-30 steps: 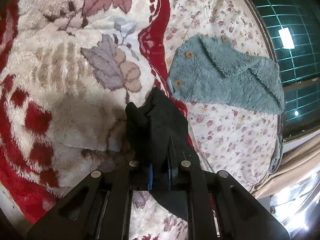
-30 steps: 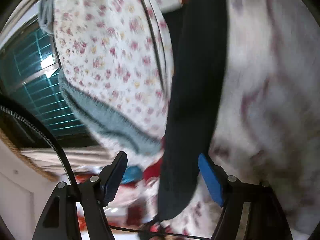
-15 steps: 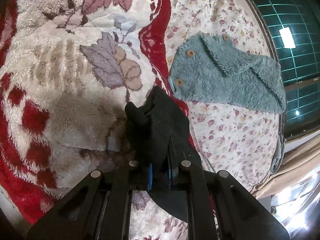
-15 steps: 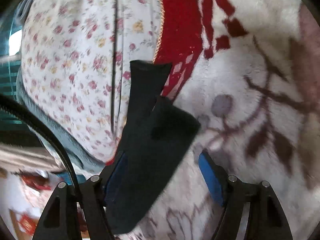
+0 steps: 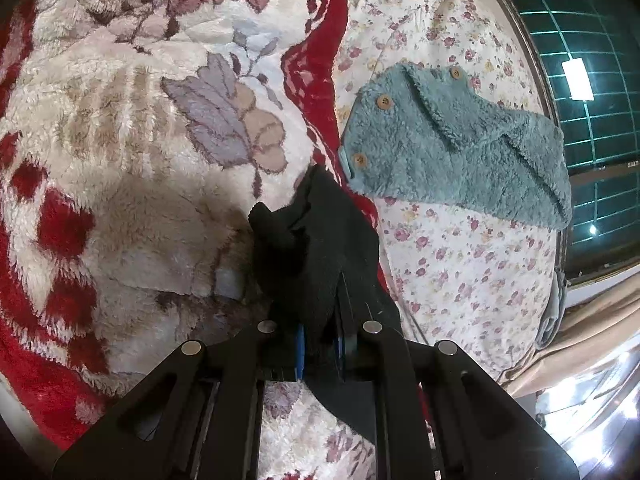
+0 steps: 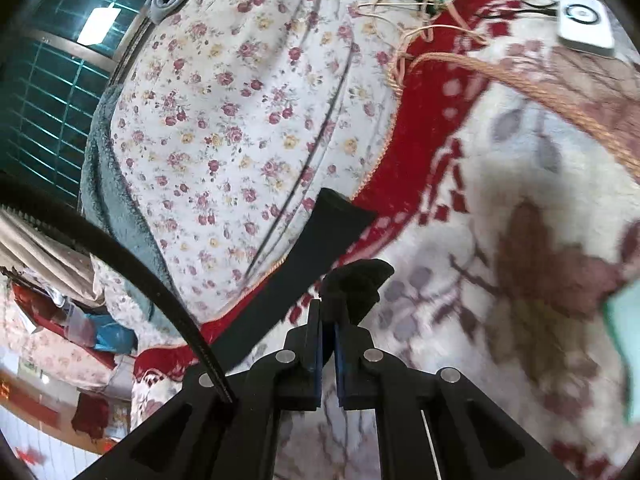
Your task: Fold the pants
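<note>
Left wrist view: the left claw is clenching a bunched fold of the black pants, the dark cloth standing up between its blue pads and hanging down past them. The pants are lying over the edge where the plush red-and-cream blanket is meeting the floral sheet. A teal fleece garment with wooden buttons is lying flat on the sheet, just beyond the pants.

Right wrist view: the right claw is pinching a small tuft of the black pants at its fingertips, its jaws nearly together. A flat strip of the pants is stretching from the claw's left up across the blanket's red border. A white device is sitting far off on the blanket.
</note>
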The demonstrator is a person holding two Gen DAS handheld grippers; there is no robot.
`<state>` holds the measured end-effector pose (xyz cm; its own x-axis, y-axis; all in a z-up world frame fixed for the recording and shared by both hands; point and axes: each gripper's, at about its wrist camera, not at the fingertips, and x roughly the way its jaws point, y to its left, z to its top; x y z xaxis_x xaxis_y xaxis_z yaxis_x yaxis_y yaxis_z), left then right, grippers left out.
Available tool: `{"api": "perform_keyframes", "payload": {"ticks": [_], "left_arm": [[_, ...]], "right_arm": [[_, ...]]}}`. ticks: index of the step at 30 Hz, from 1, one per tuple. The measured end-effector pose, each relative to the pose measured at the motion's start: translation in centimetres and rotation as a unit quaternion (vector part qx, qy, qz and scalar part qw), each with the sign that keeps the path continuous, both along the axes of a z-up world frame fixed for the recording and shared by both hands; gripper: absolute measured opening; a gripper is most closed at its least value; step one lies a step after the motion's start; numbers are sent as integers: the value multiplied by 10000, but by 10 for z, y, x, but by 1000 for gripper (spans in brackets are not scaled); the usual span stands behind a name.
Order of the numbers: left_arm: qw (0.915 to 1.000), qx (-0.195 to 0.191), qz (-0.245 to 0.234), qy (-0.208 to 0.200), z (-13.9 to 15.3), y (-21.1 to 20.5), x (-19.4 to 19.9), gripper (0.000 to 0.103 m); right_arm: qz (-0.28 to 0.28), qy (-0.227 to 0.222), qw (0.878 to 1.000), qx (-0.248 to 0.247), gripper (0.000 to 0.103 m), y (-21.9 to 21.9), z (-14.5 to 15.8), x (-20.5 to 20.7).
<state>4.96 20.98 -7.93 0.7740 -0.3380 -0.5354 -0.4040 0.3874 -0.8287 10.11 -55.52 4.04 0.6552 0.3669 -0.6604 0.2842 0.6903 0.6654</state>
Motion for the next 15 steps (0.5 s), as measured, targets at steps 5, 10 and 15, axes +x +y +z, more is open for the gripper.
{"api": "perform_keyframes", "payload": {"ticks": [5,10,15], "left_arm": [[9989,-418,64,195,-11,7,-1,9],[9993,-202,19,306,-3,7,-5,10],[9987,-94,229,454,-4,8,-10,10]], "right_arm": [[68,1332,9909,169,4,-8,-59,-6],[157,1798,9830,324,4,-12,-97,-23],[168,1774,9826,516,5,-17,-102,-27]]}}
